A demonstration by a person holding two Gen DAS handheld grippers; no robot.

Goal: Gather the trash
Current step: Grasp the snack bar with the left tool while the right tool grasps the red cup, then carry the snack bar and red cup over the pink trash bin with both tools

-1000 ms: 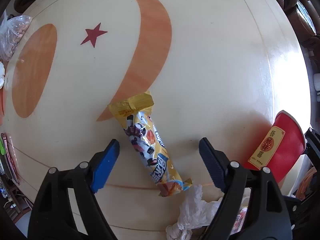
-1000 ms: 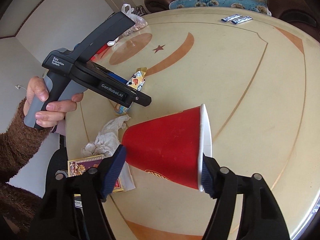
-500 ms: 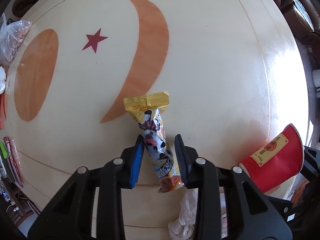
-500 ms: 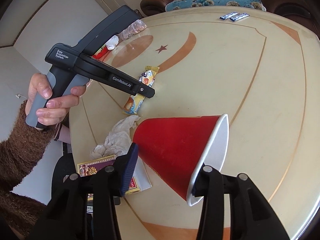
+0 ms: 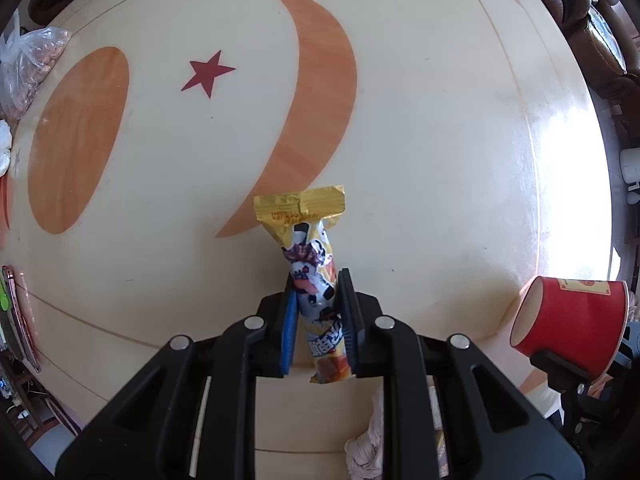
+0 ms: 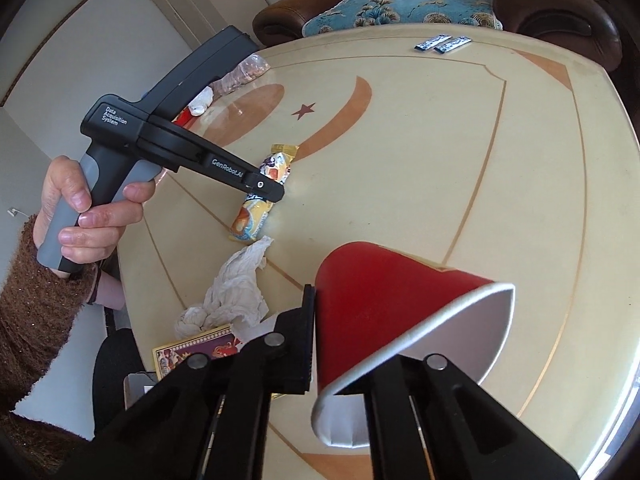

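**Wrapper pinched, cup tilted to receive it**

Left wrist view: the left gripper (image 5: 318, 320) is closed tight on the snack wrapper (image 5: 310, 276), which stands clear of the table (image 5: 440, 140). To finish well, I judge it should keep its squeeze and carry the wrapper's free end toward the mouth of the red paper cup (image 5: 568, 328). The cup is cut off at the frame edge.

Right wrist view: the right gripper (image 6: 356, 344) clamps the red paper cup (image 6: 392, 300) on its side. The crumpled tissue (image 6: 228, 292) lies near; its right finger is largely hidden.
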